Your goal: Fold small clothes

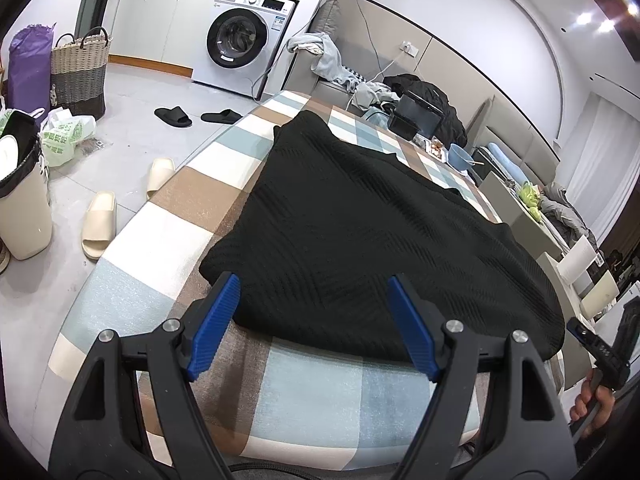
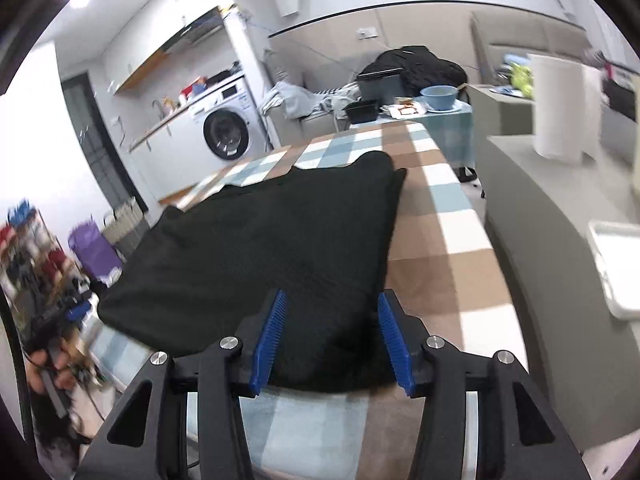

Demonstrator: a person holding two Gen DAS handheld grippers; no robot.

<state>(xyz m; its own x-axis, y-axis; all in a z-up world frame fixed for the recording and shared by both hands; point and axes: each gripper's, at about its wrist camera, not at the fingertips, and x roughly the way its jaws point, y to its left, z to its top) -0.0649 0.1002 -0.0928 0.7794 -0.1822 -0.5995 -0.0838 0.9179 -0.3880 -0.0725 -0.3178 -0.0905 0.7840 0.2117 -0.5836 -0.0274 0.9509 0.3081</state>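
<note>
Your left gripper (image 1: 314, 326) hangs with fingers spread, empty, over the folded black garment (image 1: 360, 232) on the checked desk (image 1: 176, 196); your right gripper (image 2: 332, 342) likewise parted, gripping nothing.

Garment (image 1: 360, 232) lay on table (image 1: 132, 240). Bowl (image 1: 462, 156) and bin (image 1: 416, 114) sat at the far end; washing machine (image 1: 240, 36) stood beyond; slippers (image 1: 100, 224) lay on floor, left.

Almost nothing could be read. The green-and-white plastic bag (image 1: 66, 136) on the floor carried green printed characters, too small and crumpled to make out. The washing machine (image 1: 244, 40) bore a small brand mark and a label sticker on its front panel, both illegible.
</note>
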